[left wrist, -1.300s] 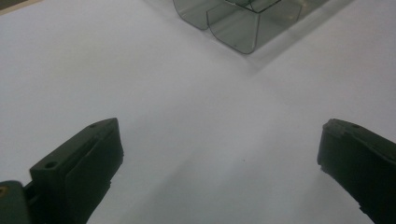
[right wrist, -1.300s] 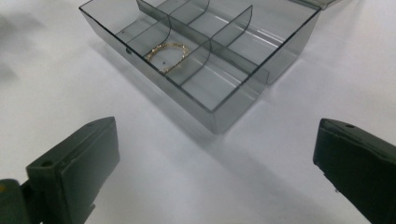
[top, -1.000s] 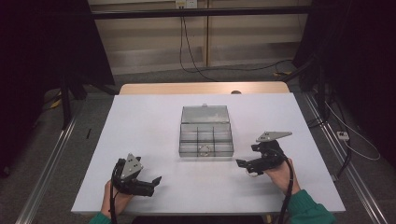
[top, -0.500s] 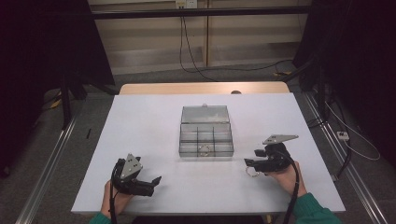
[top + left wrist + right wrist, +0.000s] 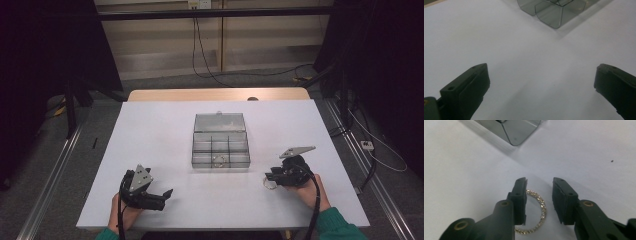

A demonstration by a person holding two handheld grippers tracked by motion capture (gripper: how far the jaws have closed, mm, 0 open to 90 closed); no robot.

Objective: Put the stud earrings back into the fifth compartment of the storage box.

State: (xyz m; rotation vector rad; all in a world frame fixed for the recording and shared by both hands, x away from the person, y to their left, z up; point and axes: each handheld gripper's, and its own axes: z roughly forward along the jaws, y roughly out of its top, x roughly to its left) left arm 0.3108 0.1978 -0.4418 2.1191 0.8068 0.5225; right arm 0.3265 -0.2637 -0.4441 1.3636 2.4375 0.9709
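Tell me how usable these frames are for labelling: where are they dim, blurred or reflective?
High view: dark surroundings, white table evenly lit, small gold beaded ring tiny. Left gripper view: black jaws soft-edged, clear plastic compartment box cropped at the top. Right gripper view: ring sharp, lying on the table between the right gripper's jaws, partly hidden behind one; box wall glossy, casting a shadow.

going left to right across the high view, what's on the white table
left gripper → clear compartment box → sparkly ring on the table → right gripper, with its body to the right of the ring
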